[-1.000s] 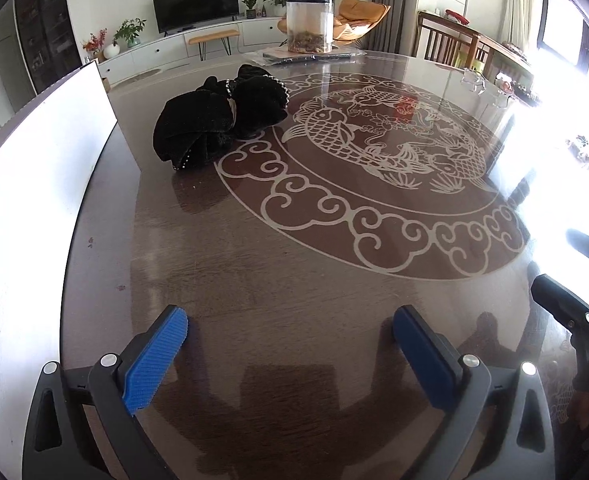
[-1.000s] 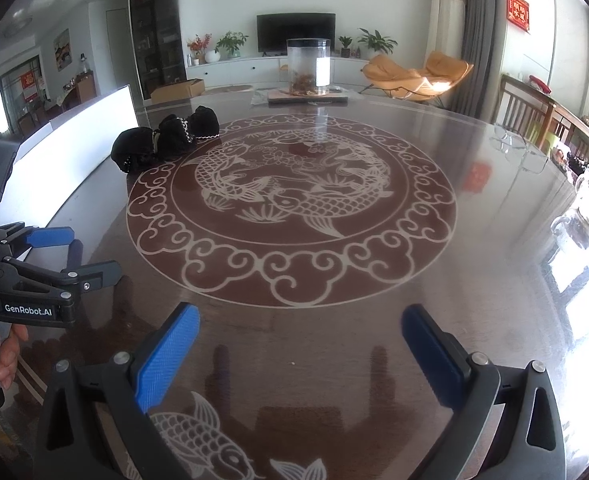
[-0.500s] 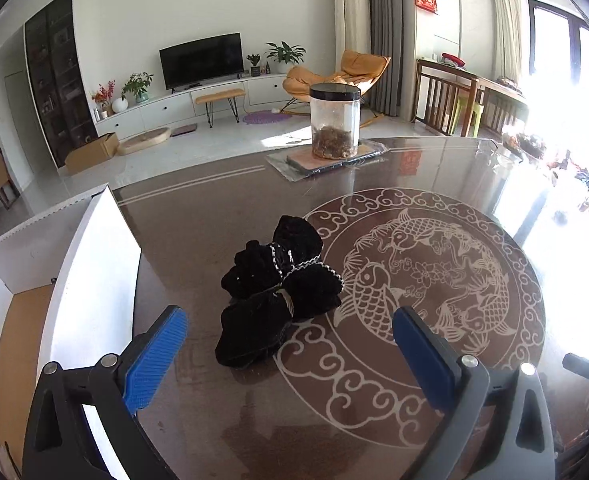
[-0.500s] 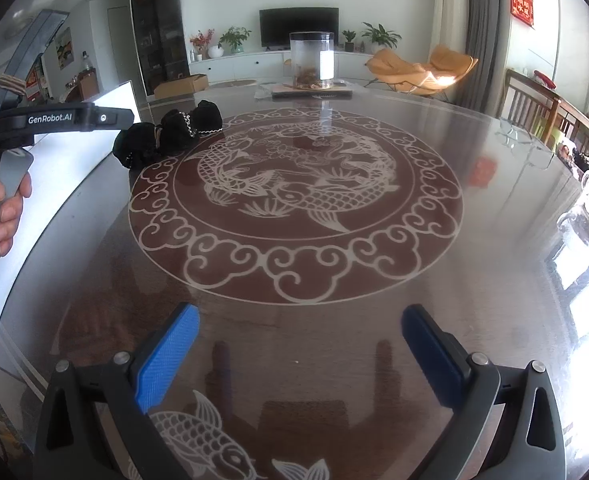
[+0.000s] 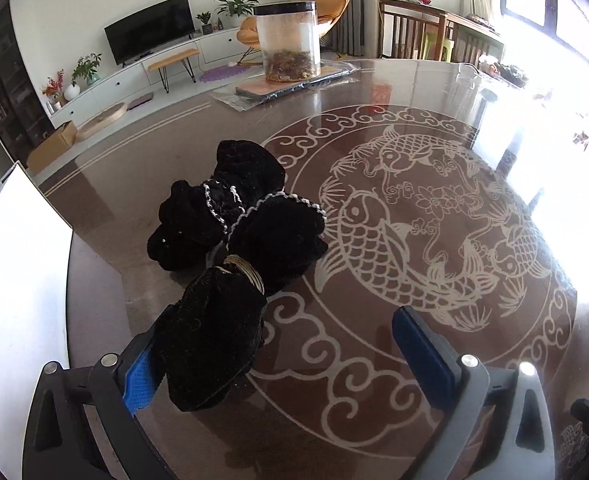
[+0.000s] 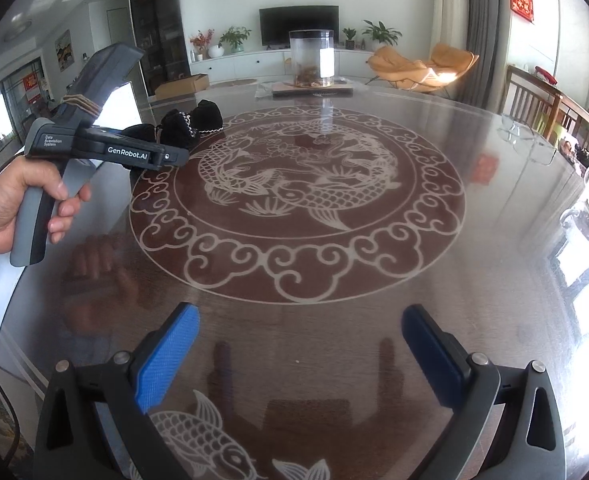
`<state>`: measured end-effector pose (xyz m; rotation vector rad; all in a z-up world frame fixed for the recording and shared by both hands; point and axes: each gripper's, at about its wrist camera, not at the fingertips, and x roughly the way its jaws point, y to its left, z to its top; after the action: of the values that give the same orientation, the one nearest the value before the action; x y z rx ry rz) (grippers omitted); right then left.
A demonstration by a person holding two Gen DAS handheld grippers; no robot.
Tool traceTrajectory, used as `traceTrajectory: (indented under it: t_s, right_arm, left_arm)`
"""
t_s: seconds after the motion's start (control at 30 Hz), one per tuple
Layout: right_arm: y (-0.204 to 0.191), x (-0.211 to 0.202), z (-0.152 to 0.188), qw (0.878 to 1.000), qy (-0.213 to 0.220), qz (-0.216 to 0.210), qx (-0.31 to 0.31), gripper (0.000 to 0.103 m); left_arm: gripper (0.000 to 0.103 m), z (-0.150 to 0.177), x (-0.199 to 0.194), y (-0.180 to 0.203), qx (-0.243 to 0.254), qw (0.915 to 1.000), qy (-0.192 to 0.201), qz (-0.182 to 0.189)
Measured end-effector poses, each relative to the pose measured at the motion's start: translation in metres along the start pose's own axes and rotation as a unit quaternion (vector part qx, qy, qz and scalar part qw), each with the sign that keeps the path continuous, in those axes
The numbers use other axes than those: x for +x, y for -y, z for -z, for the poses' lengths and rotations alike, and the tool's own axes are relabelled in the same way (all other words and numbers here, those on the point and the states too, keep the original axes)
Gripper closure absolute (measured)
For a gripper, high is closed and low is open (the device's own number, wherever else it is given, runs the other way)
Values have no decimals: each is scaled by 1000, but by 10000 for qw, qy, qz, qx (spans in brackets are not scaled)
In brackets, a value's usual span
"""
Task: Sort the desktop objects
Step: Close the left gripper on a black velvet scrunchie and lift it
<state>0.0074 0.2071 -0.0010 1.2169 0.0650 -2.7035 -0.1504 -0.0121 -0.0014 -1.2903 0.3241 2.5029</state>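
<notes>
Black velvet drawstring pouches (image 5: 234, 236) are now sitting right at your left claw (image 5: 278, 364), which you're bringing in fast across the glossy brown carp-patterned desk (image 5: 374, 360); jaws released, nearest pouch touching the left pad. Right claw (image 6: 300, 360) is hovering released, grasping nothing. Pickup starting.

White walls, pale floor. Black TV (image 6: 298, 26) on far wall above long white low cabinet (image 6: 254, 65) with potted plants (image 6: 235, 38). Orange lounge chair (image 6: 422, 67) by grey curtain (image 6: 488, 32). Wooden chairs (image 5: 418, 30) at right. Strong daylight from right-side window (image 5: 574, 12), glare on glossy bench (image 6: 494, 240). Dark shelving unit (image 6: 156, 24) at left.
</notes>
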Motion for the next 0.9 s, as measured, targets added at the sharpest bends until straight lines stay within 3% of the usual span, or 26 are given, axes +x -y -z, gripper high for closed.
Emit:
traceTrajectory:
  t_s: [0.07,0.27,0.53,0.57,0.63,0.67,0.7,0.9]
  right_arm:
    - [0,0,0,10000,-5,-7,6,2]
    - [0,1,0,10000,-10,9,10,2]
    - [2,1,0,10000,-3,35,32,2]
    - [2,1,0,10000,0,37,33,2]
    - [2,1,0,10000,-1,32,36,2]
    - [2,1,0,10000,-2,30,35,2]
    - [2,1,0,10000,-5,25,36,2]
    - [2,2,0,10000,-5,42,41,2]
  left_arm:
    - [0,6,-13,5,-64,9998,114,158]
    - [0,2,-27,-13,-464,9979,348,-285]
    - [1,-2,16,-20,-246,9988,-230,-368]
    - [5,-2,15,-19,-244,9992,-135,-298]
    - [40,0,12,-20,-378,9993,-11,-44]
    - [50,-1,10,-22,-485,9988,45,-3]
    - [70,-1,9,-22,-529,9985,65,-100]
    - [73,18,-9,-19,-811,9953,142,-518]
